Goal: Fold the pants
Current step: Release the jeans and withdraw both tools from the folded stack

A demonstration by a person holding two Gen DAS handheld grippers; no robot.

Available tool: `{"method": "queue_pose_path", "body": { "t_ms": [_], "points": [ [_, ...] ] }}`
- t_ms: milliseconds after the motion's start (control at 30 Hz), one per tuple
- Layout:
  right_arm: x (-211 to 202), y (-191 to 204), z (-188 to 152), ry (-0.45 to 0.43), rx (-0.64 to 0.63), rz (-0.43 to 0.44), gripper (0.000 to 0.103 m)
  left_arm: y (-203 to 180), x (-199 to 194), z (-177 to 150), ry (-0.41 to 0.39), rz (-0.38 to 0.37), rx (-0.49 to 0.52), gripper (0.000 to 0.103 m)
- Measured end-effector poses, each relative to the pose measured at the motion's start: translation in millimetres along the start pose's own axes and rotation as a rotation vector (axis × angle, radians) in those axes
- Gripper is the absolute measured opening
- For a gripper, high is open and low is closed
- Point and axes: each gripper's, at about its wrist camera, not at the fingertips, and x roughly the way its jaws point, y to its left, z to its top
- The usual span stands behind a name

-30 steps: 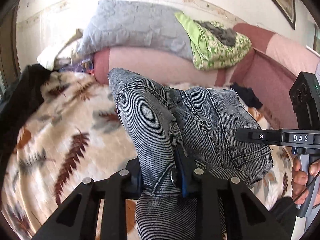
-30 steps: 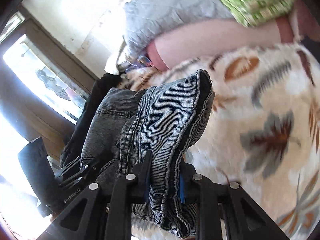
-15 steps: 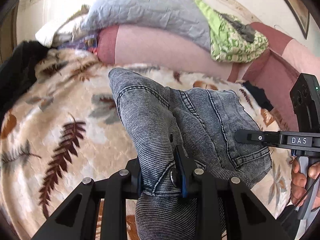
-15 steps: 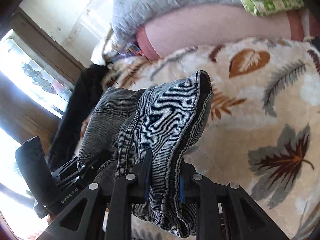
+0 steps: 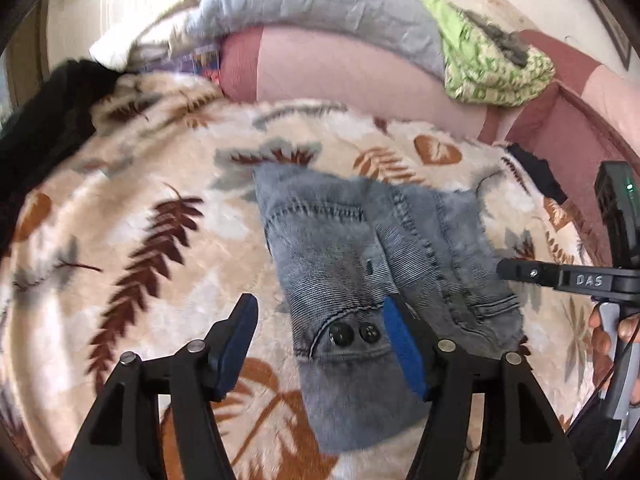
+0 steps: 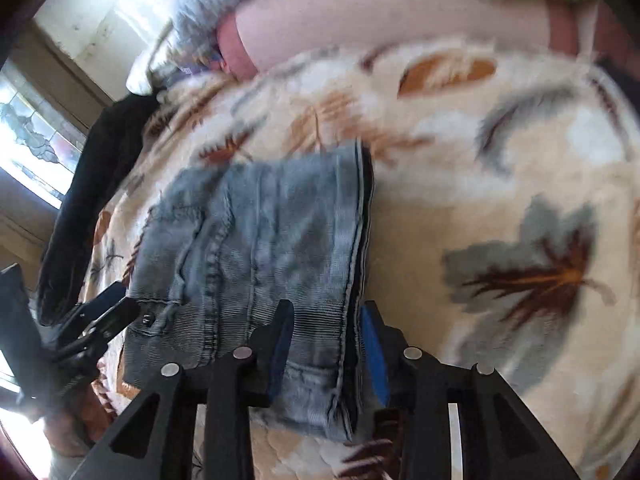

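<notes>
A cream fleece blanket (image 5: 132, 208) printed with brown, orange and grey leaves is spread over the bed. At its left edge one dark garment (image 5: 36, 128) is heaped, and a window (image 6: 28, 136) is seen beyond it in the right wrist view. Behind the blanket runs a pink upholstered backrest (image 5: 344, 76). On it are piled, from left to right, one white pillow (image 5: 116, 46), one grey quilted cover (image 5: 320, 0) and one green patterned cloth (image 5: 496, 72).

One pair of grey denim pants (image 5: 360, 264) is laid folded on the blanket near its middle, waistband end nearest the cameras. Two dark buttons (image 5: 354, 334) are counted on it.

Two grippers are counted. The left gripper (image 5: 320, 344) is held over the waistband with its jaws spread wide and opening; the denim lies between them, untouched by the left pad. The right gripper (image 6: 326, 346) is seen with jaws opening, the folded edge still between the blue pads (image 6: 372, 348) with slight gaps showing.
</notes>
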Motion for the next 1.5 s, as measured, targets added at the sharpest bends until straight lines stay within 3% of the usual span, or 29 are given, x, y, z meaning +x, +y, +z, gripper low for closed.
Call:
{"method": "queue_pose_path", "body": {
  "t_ms": [100, 200, 233, 267, 333, 467, 533, 567, 600, 833, 900, 933, 1133, 1233, 1500],
  "points": [
    [-16, 16, -13, -0.044, -0.03, 0.031, 0.04, -8, -2, -9, 0.001, 0.027, 0.038, 0.075],
    [13, 23, -36, 0.042, -0.093, -0.063, 0.045, -19, 25, -29, 0.085, 0.106, 0.114, 0.076],
    [31, 21, -45, 0.108, -0.112, -0.131, 0.045, -19, 23, -30, 0.063, 0.112, 0.113, 0.077],
    [38, 19, -52, 0.108, -0.13, -0.146, 0.045, -20, 21, -30, 0.06, 0.11, 0.109, 0.077],
    [29, 22, -53, 0.085, -0.133, -0.157, 0.045, -21, 12, -25, 0.06, 0.121, 0.088, 0.077],
    [6, 29, -47, 0.023, -0.131, -0.117, 0.046, -24, -11, -23, -0.034, 0.122, 0.07, 0.077],
    [18, 25, -51, 0.061, -0.128, -0.128, 0.059, -28, 10, -33, 0.063, 0.124, 0.099, 0.078],
    [35, 20, -57, 0.131, -0.128, -0.147, 0.062, -28, 18, -38, 0.08, 0.129, 0.104, 0.08],
    [40, 16, -61, 0.14, -0.112, -0.14, 0.062, -27, 19, -41, 0.059, 0.125, 0.094, 0.081],
    [-22, 15, -76, -0.031, -0.04, -0.075, 0.065, -33, -11, -41, 0.017, 0.166, 0.056, 0.08],
    [-38, 19, -91, -0.078, -0.04, -0.072, 0.08, -36, -19, -46, 0.005, 0.17, 0.04, 0.08],
    [-45, 23, -101, -0.104, -0.055, -0.089, 0.082, -39, -25, -50, 0.0, 0.167, 0.032, 0.08],
    [-48, 33, -138, -0.122, -0.102, -0.123, 0.089, -51, -48, -70, -0.02, 0.175, 0.013, 0.081],
    [-45, 39, -152, -0.131, -0.135, -0.149, 0.103, -55, -54, -76, -0.025, 0.187, 0.004, 0.081],
    [-64, 48, -162, -0.203, -0.197, -0.194, 0.103, -59, -71, -86, -0.045, 0.213, -0.018, 0.081]
  ]
}}
